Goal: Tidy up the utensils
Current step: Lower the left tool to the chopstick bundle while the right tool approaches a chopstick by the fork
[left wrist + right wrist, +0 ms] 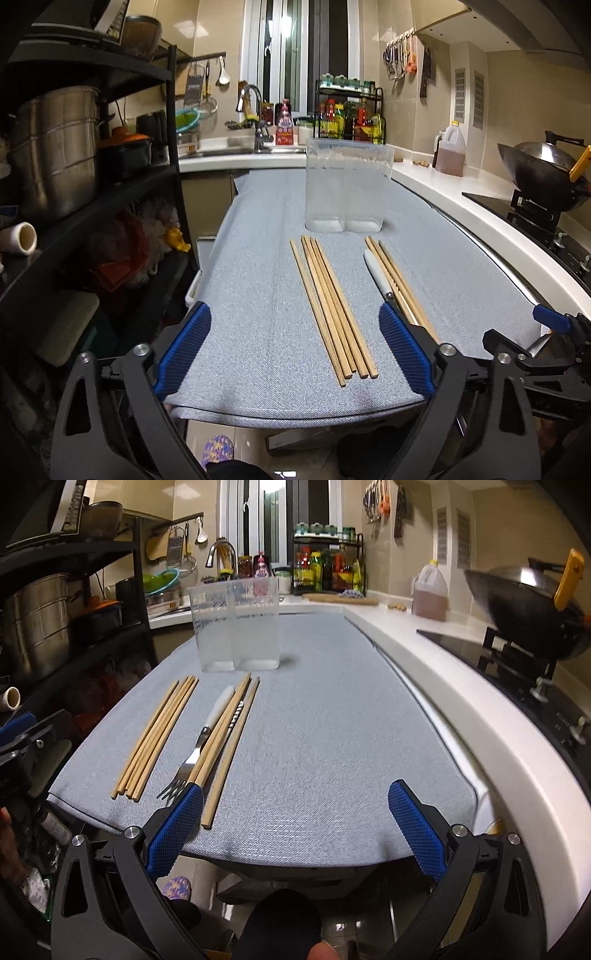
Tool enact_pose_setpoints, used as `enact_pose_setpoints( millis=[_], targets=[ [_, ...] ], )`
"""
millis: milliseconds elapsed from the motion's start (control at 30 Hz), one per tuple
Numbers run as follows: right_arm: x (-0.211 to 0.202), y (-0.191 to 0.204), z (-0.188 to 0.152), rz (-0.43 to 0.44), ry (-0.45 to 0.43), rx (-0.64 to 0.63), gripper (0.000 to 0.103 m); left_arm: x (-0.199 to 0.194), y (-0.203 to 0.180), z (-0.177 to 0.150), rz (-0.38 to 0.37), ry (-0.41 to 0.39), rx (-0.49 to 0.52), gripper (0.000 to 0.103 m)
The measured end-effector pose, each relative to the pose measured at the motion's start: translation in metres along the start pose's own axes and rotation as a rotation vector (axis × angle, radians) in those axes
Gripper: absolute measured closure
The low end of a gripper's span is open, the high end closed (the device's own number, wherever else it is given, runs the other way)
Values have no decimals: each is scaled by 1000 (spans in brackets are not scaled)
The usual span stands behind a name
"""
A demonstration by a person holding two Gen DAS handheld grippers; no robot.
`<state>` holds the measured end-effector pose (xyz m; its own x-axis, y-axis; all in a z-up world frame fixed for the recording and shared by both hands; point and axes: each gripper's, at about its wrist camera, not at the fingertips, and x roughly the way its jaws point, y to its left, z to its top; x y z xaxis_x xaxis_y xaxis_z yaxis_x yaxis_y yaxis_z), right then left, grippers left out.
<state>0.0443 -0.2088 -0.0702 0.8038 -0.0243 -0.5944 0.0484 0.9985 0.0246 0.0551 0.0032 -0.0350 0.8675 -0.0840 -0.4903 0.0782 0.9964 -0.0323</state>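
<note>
On the far left a black shelving rack (pixel 173 155) carries a large steel stockpot (pixel 55 147). Next to it stands a table covered with a grey-blue cloth (pixel 258 295), on which the utensils lie.

The left gripper (pixel 295 347) hovers at the near edge of the cloth with its blue-padded fingers (pixel 184 350) spread wide and nothing between the pads. Ahead of it lies a bundle of wooden chopsticks (pixel 332 306), side by side and roughly parallel, pointing away toward the far end of the table.

Just right of that bundle lies a second, smaller group: a fork with a white handle (pixel 207 738), its tines toward the near edge, touching several more chopsticks (pixel 229 738). One of these lies slightly apart on the right. A dark patterned piece shows between them, too hidden to name.

Beyond both groups, at the middle of the cloth, stands an upright translucent two-compartment holder (pixel 345 188); both compartments look empty.

The right gripper (pixel 295 808) hovers over the near right part of the cloth, jaws spread wide and holding nothing. Its left finger (pixel 177 823) overlaps the fork tines in the right wrist view; contact cannot be judged.

Farther right, a white counter (pixel 443 686) holds a jug of brown liquid (pixel 428 594) and a wok (pixel 528 602) on a stove.
</note>
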Motion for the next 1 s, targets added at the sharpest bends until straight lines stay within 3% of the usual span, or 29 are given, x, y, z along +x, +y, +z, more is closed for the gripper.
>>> enact_pose_setpoints(
  millis=[133, 300, 1000],
  targets=[
    [10, 10, -4, 34, 11, -23, 9, 13, 1, -8, -12, 25, -8, 33],
    [24, 23, -10, 58, 37, -60, 34, 27, 2, -18, -18, 51, 2, 44],
    [40, 20, -17, 81, 3, -62, 34, 56, 16, -35, -37, 121, 26, 45]
  ],
)
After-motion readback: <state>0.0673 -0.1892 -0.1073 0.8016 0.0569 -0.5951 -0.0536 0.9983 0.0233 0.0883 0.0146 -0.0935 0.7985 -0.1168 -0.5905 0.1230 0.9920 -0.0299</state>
